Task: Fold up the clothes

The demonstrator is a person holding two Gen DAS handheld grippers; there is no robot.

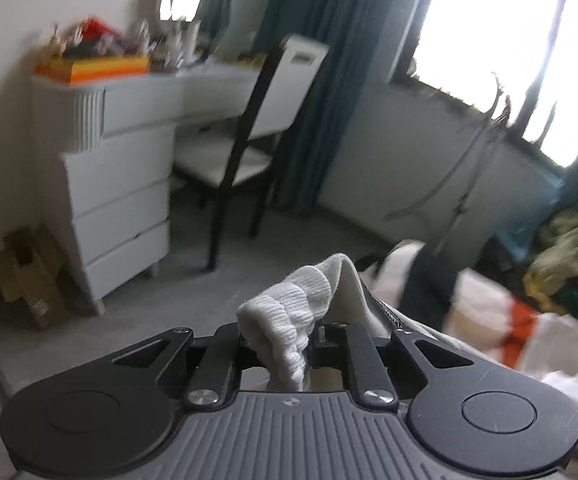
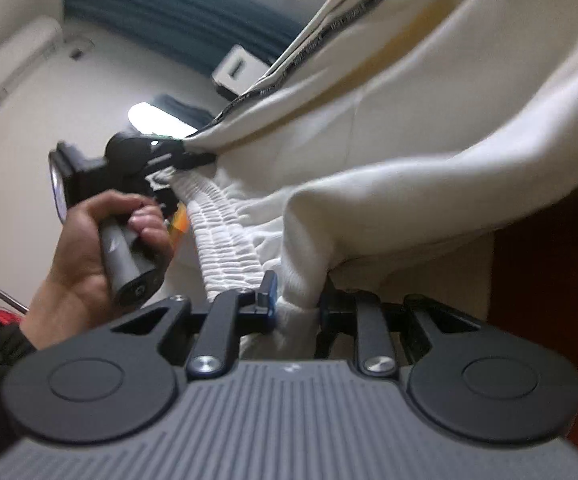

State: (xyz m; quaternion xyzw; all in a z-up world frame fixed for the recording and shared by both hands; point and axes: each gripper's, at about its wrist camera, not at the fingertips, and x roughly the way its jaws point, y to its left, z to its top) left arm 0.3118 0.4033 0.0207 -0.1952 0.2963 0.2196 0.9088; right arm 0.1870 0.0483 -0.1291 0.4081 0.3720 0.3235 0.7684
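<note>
Between both hand-held grippers, L [image 1: 279, 344] & R [image 2: 295, 306], hangs cream garment [image 2: 389, 128], clamped.

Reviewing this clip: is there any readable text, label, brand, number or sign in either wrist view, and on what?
No text can be read in either view.
Small logo mark on the left claw body: too small to read.
Label on the cardboard box: blurred.
Items on the dresser: blurred.
Marks on the left claw's handle, right wrist view: unreadable.

hand-held gripper [image 1: 285, 344] pinching white ribbed waistband [image 1: 289, 312]
</note>
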